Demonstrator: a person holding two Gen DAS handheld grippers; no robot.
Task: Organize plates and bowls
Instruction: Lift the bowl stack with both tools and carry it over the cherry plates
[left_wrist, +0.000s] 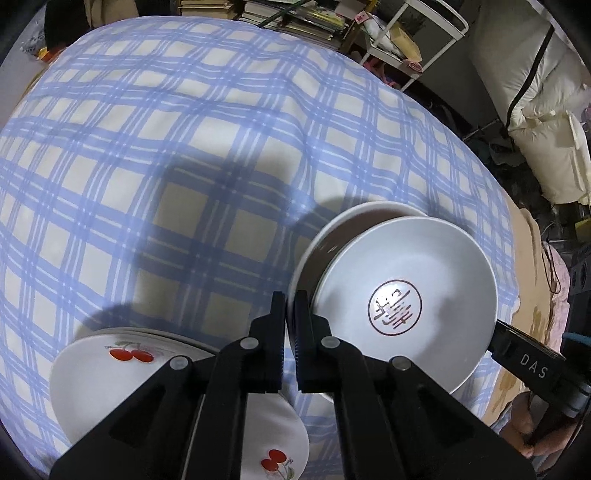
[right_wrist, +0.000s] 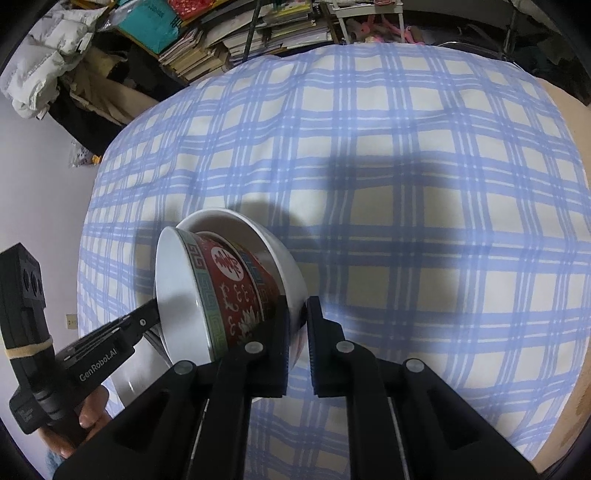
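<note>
Left wrist view puts the left gripper (left_wrist: 290, 314) nearest, its fingers drawn almost together on what looks like the thin near rim of the white bowl (left_wrist: 354, 212). The right gripper (right_wrist: 297, 328) pinches the opposite wall of that bowl, one finger inside and one outside. A red patterned bowl (right_wrist: 236, 291) sits loose inside the white one, tipped steeply toward the left hand and held by nothing.

The main hazard is that loose red bowl. If the two hands lift unevenly or tilt further, it could slide out over the low rim and drop onto the desk (right_wrist: 561, 122). Both grips are narrow pinches on glazed rims, so a twist between the hands could let one side slip, and the bowl would then swing from the other. The left pads' contact is partly hidden, so I judge that hold the less certain.

Just beside the left gripper, toward the desk's near left corner, lies a stack of cherry plates (left_wrist: 92, 369). A low sweep that way could clip them.

Beyond the bowls the checked cloth (left_wrist: 184, 147) is bare through the middle and out to the far edge, which leaves plenty of room to set things down. Past that edge, piled books (right_wrist: 207, 48) and a white rack (left_wrist: 417, 40) crowd close, so overshooting is unwise.
</note>
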